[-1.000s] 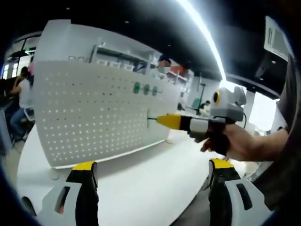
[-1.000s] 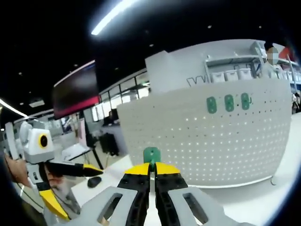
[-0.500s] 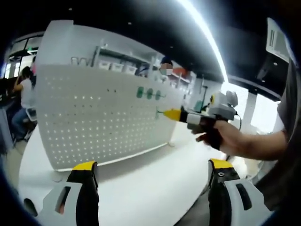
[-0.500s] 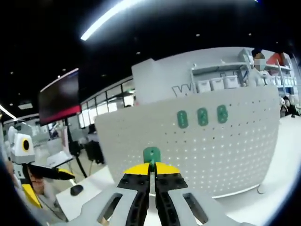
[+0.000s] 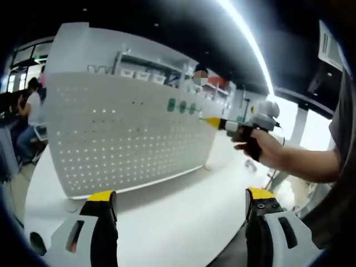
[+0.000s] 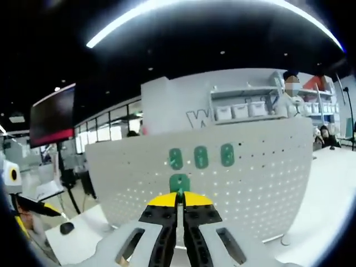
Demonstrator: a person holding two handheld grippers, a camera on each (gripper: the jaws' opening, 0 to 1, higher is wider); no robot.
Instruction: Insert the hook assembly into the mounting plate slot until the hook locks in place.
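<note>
From my right claw (image 6: 179, 207) I see just the upper tab of the green hook (image 6: 179, 182); the rest is buried between the closed jaws. Ahead of it, the three green hooks (image 6: 201, 157) on the pegboard (image 6: 267, 167) are too small to tell how they seat. Beyond my left claw (image 5: 181, 214), the right claw's tip meets the board, contact too small to judge. The counter (image 5: 167, 211) runs off the picture's edge.

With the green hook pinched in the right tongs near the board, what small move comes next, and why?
Probably ease the right tongs forward and slightly up. They are shut on the green hook, which sits just below the three green hooks already on the pegboard and does not yet look seated.
</note>
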